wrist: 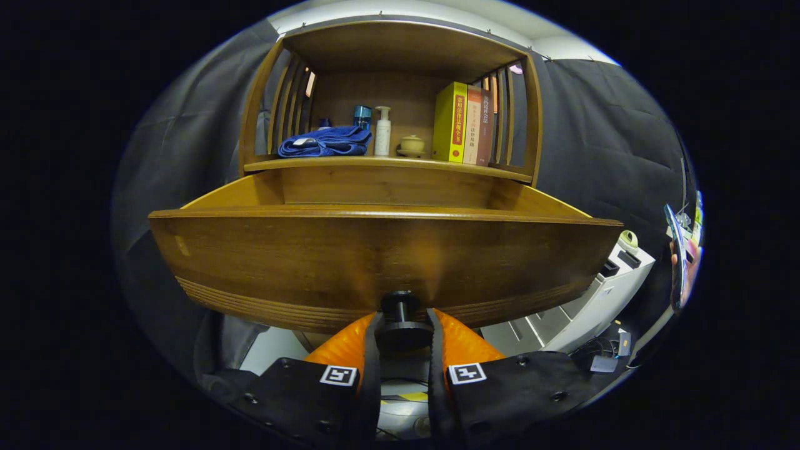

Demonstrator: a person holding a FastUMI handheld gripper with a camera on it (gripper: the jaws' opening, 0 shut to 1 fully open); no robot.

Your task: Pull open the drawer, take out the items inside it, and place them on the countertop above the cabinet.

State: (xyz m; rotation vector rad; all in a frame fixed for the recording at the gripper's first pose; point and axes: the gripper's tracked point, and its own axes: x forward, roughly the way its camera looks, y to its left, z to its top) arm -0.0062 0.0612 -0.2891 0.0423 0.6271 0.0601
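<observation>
A wooden cabinet (387,94) stands against the dark booth wall, with its drawer (375,256) pulled out toward the camera, so that the wide front panel spans most of the near scene. The drawer's inside is hidden behind that front panel (only the tops of its side walls and back board show), so I cannot tell what lies in it.

On the desk (387,164) above the drawer, going from left to right: a folded blue towel (325,142) lies at the left, with a small dark blue item peeking up just behind it. Next stands a dark teal bottle (362,115), partly hidden by the towel, and just beside it a white pump bottle (382,132), upright. A small tan lidded pot (412,145) on a saucer sits to its right, apart from the pump bottle. Farther right, a yellow book (451,122) stands upright, touching two reddish-brown books (479,125) that lean against the slatted right side of the cabinet.

Low at the middle of the drawer front, the dark round knob (402,319) juts out toward the camera. The gripper (403,334) holds it: the two fingers are closed on the knob, one pressing each side, the knob between them.

Far right, beyond the drawer's corner, a pale grey unit (587,300) with drawers stands lower down, with cables near its foot, and a hand (684,262) holding a phone shows at the edge.
</observation>
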